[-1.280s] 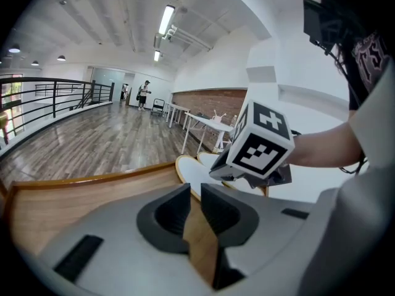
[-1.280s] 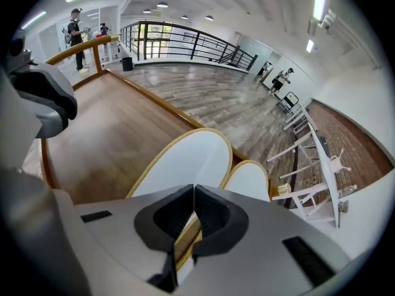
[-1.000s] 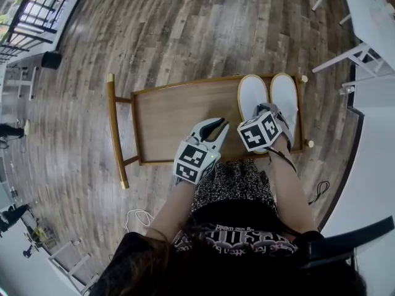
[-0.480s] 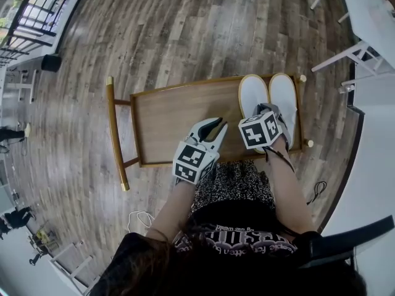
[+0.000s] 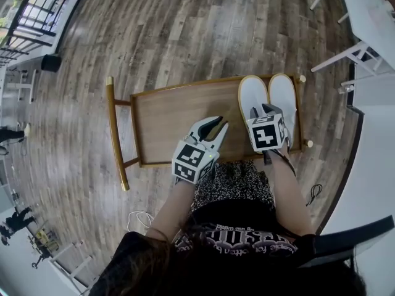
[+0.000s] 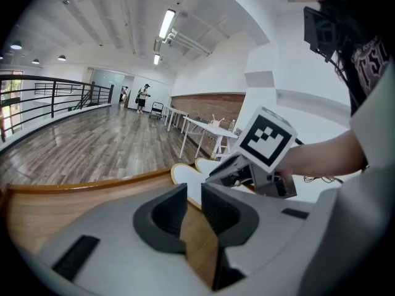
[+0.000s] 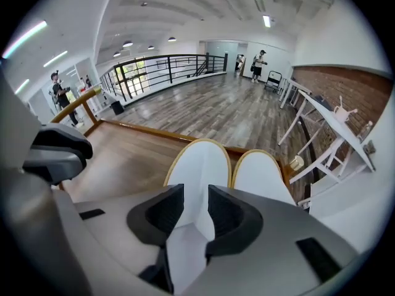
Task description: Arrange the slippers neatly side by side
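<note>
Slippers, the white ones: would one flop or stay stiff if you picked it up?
Probably floppy: the left slipper looks thin and flat, like soft cloth. Likely light for its size, too. Pushed, it should slide rather than roll, since it lies flat on the smooth wooden tray.

You are working in a large open-plan hall resembling a shared workspace, identified by its wood-plank floor (image 5: 185, 36), black railing (image 7: 166, 69), white tables (image 7: 336, 128), brick wall (image 7: 345, 85) and ceiling strip lights (image 6: 166, 23).
</note>
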